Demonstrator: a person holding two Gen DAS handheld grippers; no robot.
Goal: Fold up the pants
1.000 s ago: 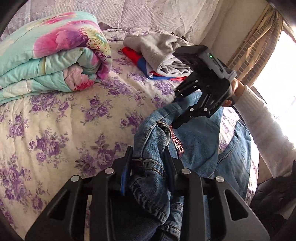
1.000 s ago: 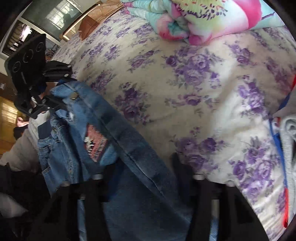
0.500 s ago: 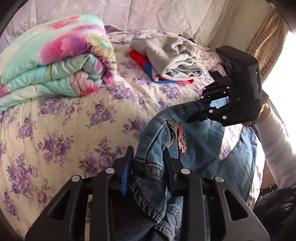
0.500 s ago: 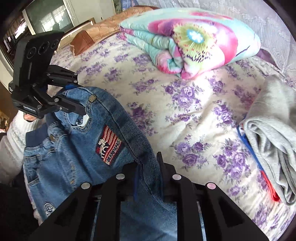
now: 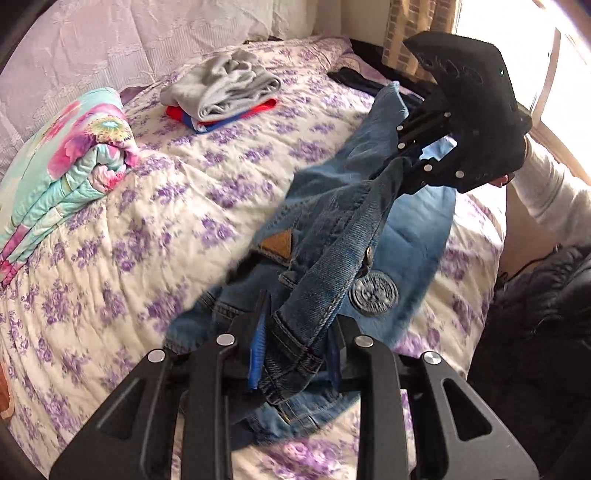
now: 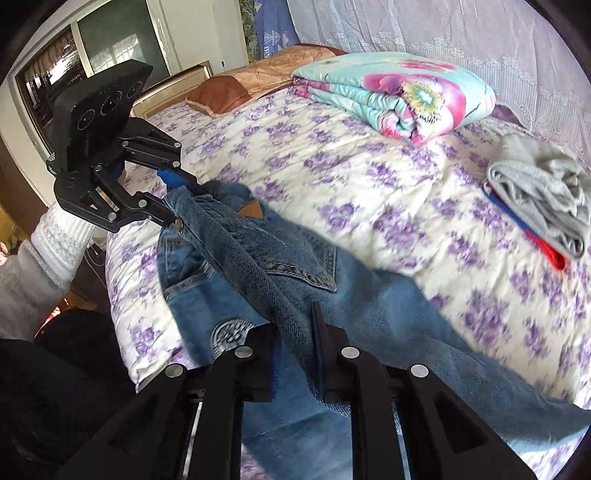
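Observation:
A pair of blue denim jeans (image 5: 332, 229) hangs by its waistband between my two grippers, above the near edge of the bed; the rest of them lies on the bedspread (image 6: 369, 302). My left gripper (image 5: 295, 332) is shut on one end of the waistband. It also shows in the right wrist view (image 6: 173, 201). My right gripper (image 6: 295, 332) is shut on the other end, and shows in the left wrist view (image 5: 402, 162). A brown leather patch (image 5: 275, 245) faces up.
The bed has a purple-flowered cover (image 5: 147, 229). A folded floral quilt (image 5: 55, 170) lies at its far side. A pile of folded grey, red and blue clothes (image 5: 221, 92) sits near the wall. A window and curtain (image 5: 424, 22) are at right.
Both grippers have swung the jeans out over the bed. The waistband is now pulled straighter between them, and the jeans show their back side, with more cloth lying on the cover.

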